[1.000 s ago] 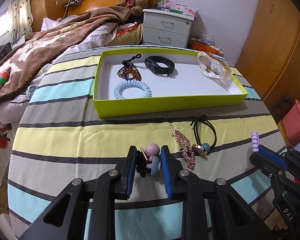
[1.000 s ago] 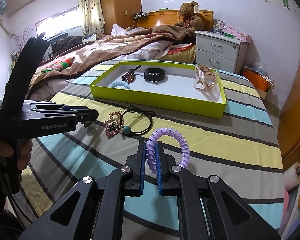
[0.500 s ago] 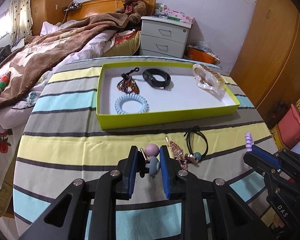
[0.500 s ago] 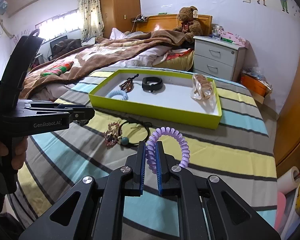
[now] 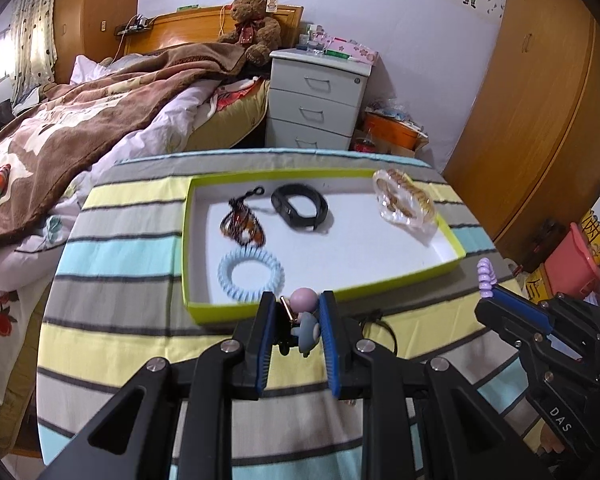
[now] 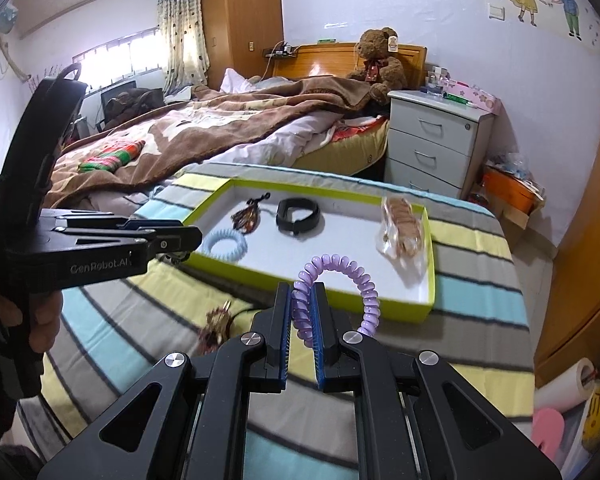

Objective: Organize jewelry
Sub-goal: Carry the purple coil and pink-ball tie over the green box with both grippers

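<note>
Left wrist view: left gripper (image 5: 296, 326) pinches a small hair clip with a pink ball and grey-blue charm (image 5: 305, 312), lifted clear of the striped tablecloth (image 5: 112, 344) just short of the near wall of the shallow lime-green cardboard tray (image 5: 204, 312). Tray holds a pale blue spiral hair tie (image 5: 251, 275), a beaded brown tassel (image 5: 242, 224), a black wristband (image 5: 300, 211) and a clear packet of gold bangles (image 5: 404, 204). To do it well, I judge: clear the rim, release over the bare white floor mid-tray. Right wrist view: right gripper (image 6: 300, 322) is clamped on a lilac spiral hair tie (image 6: 340, 288), its loop arching rightward. Open floor lies between wristband and bangles. A sparkly pink clip (image 6: 216, 326) remains on the cloth; both tools sit close, so stagger the drops.
</note>
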The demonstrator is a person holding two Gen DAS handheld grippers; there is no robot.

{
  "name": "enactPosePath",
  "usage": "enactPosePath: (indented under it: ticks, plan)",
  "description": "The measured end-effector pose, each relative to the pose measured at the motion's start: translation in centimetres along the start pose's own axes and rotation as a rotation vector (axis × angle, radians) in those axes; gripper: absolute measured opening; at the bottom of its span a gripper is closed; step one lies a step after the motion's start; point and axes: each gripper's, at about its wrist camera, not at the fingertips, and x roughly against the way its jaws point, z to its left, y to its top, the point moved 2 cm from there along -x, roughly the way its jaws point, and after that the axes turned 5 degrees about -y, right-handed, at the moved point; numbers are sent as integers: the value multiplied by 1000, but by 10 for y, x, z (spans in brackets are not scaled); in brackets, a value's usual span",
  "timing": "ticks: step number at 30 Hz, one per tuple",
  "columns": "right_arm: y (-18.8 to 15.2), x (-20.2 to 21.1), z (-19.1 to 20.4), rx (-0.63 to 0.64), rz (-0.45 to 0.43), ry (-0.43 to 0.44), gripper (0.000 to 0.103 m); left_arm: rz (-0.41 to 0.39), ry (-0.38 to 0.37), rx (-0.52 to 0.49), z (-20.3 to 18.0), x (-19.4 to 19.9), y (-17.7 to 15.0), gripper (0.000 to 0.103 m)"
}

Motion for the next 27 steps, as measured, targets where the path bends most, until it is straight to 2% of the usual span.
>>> enactPosePath:
  ticks: [12, 27]
  plan:
    - [42, -60, -13, -18, 54, 0, 10, -1, -31, -6, -5, -26, 30, 23]
    - [60, -138, -20, 1, 171, 6, 10, 51, -28, -6, 1, -74, 37, 23]
